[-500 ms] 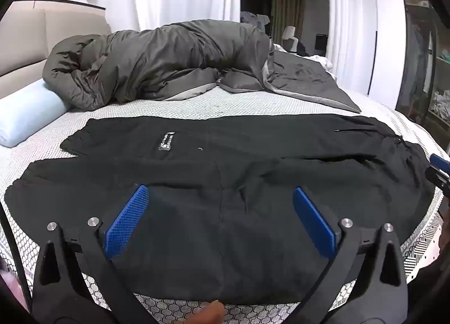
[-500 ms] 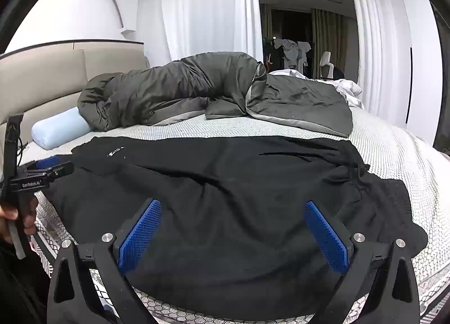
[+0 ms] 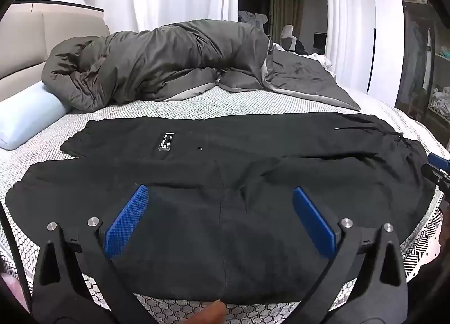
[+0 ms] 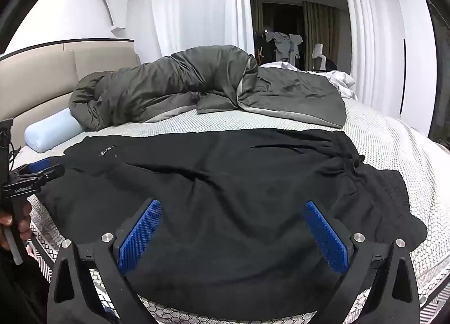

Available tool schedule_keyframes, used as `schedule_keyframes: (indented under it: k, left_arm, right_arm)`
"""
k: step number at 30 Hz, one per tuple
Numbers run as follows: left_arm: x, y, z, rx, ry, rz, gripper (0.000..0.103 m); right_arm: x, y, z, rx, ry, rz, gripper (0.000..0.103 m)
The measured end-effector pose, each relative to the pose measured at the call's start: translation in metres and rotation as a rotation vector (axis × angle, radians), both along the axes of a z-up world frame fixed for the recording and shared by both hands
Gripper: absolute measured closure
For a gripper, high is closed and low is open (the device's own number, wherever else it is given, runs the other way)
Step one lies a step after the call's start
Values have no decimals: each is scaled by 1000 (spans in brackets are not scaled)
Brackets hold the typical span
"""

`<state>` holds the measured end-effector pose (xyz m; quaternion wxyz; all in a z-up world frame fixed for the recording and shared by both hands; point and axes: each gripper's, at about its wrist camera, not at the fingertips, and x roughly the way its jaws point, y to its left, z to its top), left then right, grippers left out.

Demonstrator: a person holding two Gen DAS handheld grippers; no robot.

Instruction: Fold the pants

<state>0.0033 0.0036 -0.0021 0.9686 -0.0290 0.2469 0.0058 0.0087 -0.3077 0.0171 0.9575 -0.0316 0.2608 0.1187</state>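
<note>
Left wrist view: almost nothing changed in last half second. Pants (image 3: 225, 183) still spread flat along near edge of bed (image 3: 225, 104), unfolded. Left gripper (image 3: 220, 211) wide, empty, hovering; right gripper (image 4: 233, 228) same. Judgement: first fold not started.

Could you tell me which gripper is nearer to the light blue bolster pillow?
Left. The left gripper hovers over the pants' leg end, toward the pillow; the right gripper hovers by the waistband, farther away.

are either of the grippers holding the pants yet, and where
Nothing is held: the left gripper and the right gripper are both open above the black pants.
</note>
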Motion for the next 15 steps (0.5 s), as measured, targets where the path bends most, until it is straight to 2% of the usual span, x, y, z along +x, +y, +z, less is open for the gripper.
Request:
schedule_keyframes:
  k: [15]
  left_arm:
    - [-4,3,0,7,-2,-4,1]
  right_arm:
    - [9,-5,-8,-38,27,-106,0]
